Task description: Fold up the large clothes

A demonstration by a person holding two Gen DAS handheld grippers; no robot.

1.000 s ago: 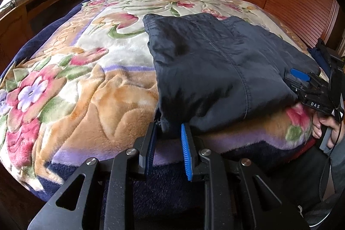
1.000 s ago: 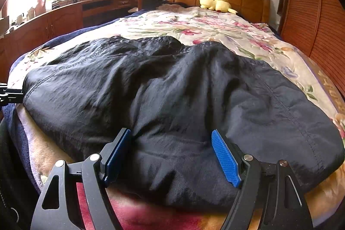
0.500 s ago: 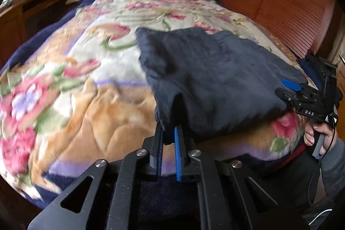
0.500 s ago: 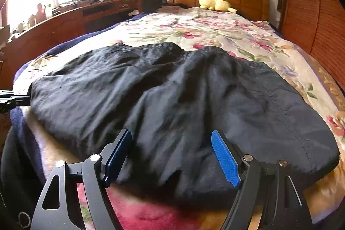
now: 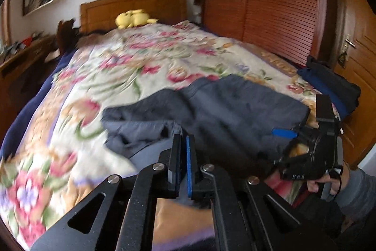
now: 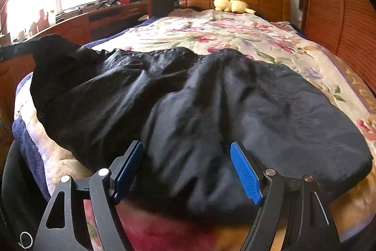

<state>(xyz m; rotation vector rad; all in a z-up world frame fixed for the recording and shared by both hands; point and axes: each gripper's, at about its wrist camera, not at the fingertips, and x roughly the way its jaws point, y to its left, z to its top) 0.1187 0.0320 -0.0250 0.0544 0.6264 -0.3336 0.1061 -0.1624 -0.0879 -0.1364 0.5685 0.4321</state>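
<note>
Dark garment (image 6: 211,109) on floral bed (image 6: 235,34).
Left claw (image 5: 184,152) clamped on garment edge, lifted; right claw (image 6: 188,171) apart, garment between.

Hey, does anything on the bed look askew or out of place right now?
Nothing damaged or spilled. The dark navy garment lies rumpled on the floral blanket, its left corner pulled up in the shut left gripper. The right gripper is open at the near edge.
</note>
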